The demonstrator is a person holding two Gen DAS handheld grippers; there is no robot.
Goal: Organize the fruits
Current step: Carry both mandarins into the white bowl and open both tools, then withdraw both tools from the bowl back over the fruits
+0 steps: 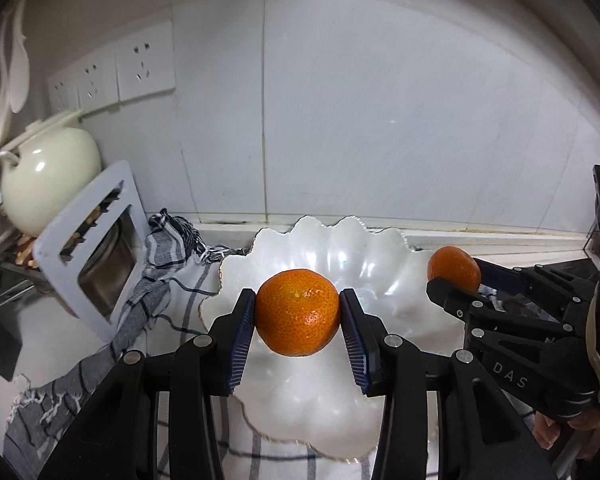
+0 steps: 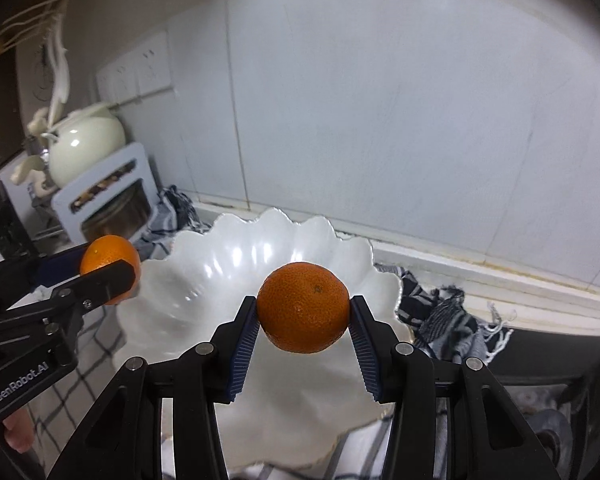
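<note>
My left gripper (image 1: pixel 298 312) is shut on an orange tangerine (image 1: pixel 298 313) and holds it above the white scalloped bowl (image 1: pixel 380 268). My right gripper (image 2: pixel 304 314) is shut on a second tangerine (image 2: pixel 303 307) and holds it above the same bowl (image 2: pixel 204 264). In the left wrist view the right gripper (image 1: pixel 456 272) comes in from the right with its tangerine (image 1: pixel 452 266) over the bowl's right rim. In the right wrist view the left gripper (image 2: pixel 108 264) comes in from the left with its tangerine (image 2: pixel 106 254) by the bowl's left rim. The bowl holds no fruit.
The bowl rests on a checked cloth (image 1: pixel 156 300) on a counter against a white tiled wall. A cream teapot (image 1: pixel 48 176) and a white rack (image 1: pixel 96 256) stand at the left. Wall sockets (image 1: pixel 144 64) are above them. A dark hob edge (image 2: pixel 540 360) lies at the right.
</note>
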